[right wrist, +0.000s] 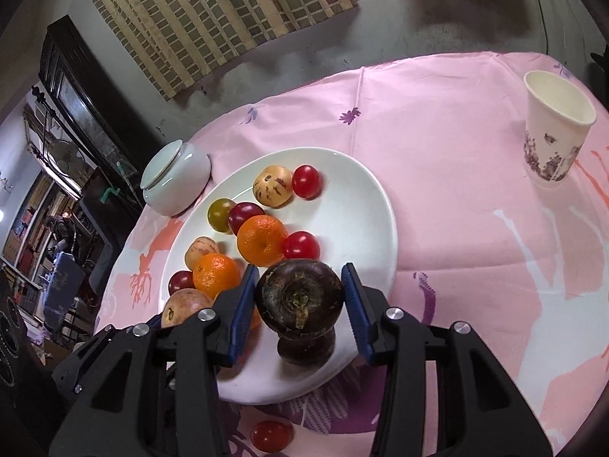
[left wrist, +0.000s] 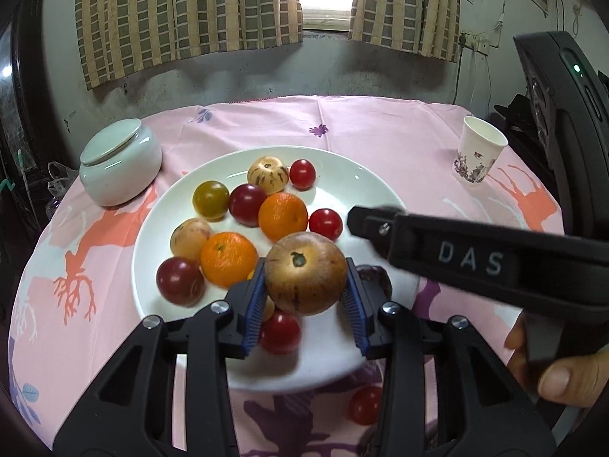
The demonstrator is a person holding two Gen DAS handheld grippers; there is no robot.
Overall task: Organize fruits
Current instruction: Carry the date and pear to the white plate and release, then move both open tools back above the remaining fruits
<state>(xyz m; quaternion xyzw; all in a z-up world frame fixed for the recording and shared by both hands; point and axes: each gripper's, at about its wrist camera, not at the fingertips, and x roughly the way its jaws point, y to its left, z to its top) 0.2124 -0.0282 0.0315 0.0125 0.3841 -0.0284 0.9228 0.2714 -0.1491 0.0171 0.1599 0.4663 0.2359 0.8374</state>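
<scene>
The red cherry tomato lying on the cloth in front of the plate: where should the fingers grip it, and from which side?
Grip the red cherry tomato across its round middle, coming from above; it lies alone on the tablecloth, apart from the plate.

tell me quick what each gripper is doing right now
Left gripper: shut on the large round tan-brown fruit, above the white plate.
Right gripper: shut on the dark purple round fruit, over the plate's near edge.

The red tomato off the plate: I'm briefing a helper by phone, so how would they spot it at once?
Find the white plate of fruit on the pink tablecloth. Just beyond its near rim, a small red tomato lies on the cloth's purple print. It is the only fruit not on the plate or in a hand-held gripper.
</scene>
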